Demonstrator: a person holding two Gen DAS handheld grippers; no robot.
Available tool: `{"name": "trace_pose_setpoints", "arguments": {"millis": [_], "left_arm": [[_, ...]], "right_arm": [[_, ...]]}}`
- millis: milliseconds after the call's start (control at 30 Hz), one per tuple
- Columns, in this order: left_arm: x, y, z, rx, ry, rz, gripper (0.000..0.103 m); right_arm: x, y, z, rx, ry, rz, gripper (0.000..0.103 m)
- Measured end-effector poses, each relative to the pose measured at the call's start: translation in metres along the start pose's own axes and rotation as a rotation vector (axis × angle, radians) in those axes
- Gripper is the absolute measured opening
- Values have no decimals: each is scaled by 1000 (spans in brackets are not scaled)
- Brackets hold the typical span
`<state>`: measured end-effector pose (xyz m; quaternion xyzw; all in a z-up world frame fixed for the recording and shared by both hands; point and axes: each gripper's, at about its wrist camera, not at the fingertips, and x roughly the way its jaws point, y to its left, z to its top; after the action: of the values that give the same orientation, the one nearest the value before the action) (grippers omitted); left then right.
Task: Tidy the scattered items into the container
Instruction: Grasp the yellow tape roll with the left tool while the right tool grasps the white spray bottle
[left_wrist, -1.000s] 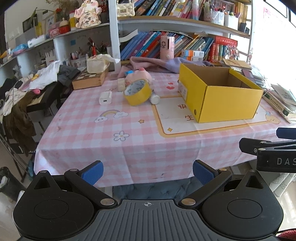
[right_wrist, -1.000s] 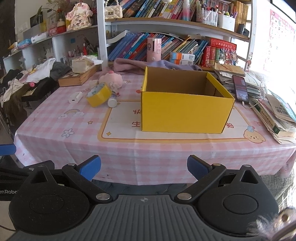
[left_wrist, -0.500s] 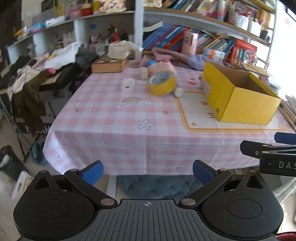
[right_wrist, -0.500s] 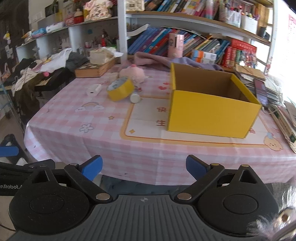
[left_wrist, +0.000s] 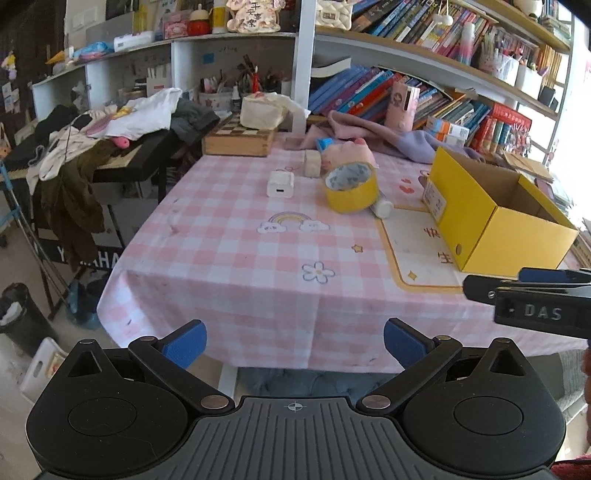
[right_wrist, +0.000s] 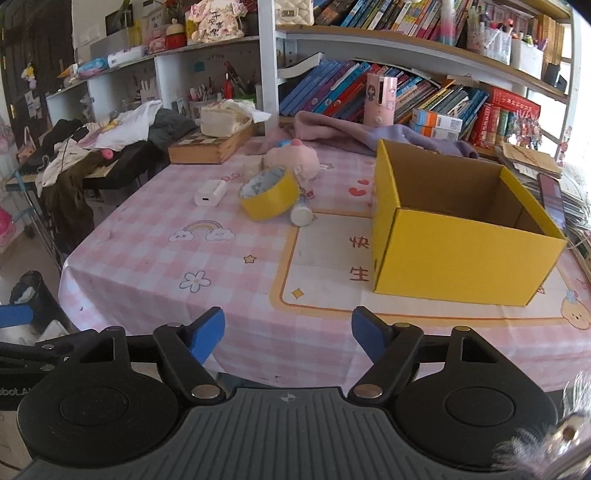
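An open yellow cardboard box (right_wrist: 458, 236) (left_wrist: 495, 210) stands on the right half of the pink checked tablecloth (right_wrist: 236, 266) (left_wrist: 240, 251). Far left of it lie a yellow tape roll (right_wrist: 269, 197) (left_wrist: 351, 186), a white charger (right_wrist: 209, 192) (left_wrist: 280, 183), a small white bottle (right_wrist: 301, 215) (left_wrist: 382, 208), a pink plush pig (right_wrist: 293, 158) (left_wrist: 345, 155) and a cream block (left_wrist: 312, 164). My left gripper (left_wrist: 294, 341) hangs open before the table's near edge. My right gripper (right_wrist: 288, 332) is there too, its jaws closing with nothing between them.
Crowded bookshelves (right_wrist: 424, 92) rise behind the table, with a purple-pink cloth (right_wrist: 354, 133) and a wooden chess box (right_wrist: 210, 146) at the back edge. Clothes are piled on a keyboard stand (left_wrist: 110, 147) at left. Books and a phone (right_wrist: 552, 201) lie at right. A bin (left_wrist: 18, 314) stands on the floor.
Both views have swung so the table sits further right and the box looks closer in the right wrist view. The right gripper's blue fingers have drawn closer together. The left gripper stays equally wide.
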<state>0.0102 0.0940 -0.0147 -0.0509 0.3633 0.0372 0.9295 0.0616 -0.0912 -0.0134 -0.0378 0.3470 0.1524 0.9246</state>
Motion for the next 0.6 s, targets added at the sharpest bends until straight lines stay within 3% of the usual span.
{"name": "trace_pose_setpoints", "arguments": {"millis": [367, 600], "left_arm": [[47, 3, 34, 2, -4, -39, 99], [84, 1, 72, 24, 0, -53, 99]], "right_arm": [[47, -6, 26, -2, 11, 5, 57], [86, -16, 59, 15, 28, 10, 56]]}}
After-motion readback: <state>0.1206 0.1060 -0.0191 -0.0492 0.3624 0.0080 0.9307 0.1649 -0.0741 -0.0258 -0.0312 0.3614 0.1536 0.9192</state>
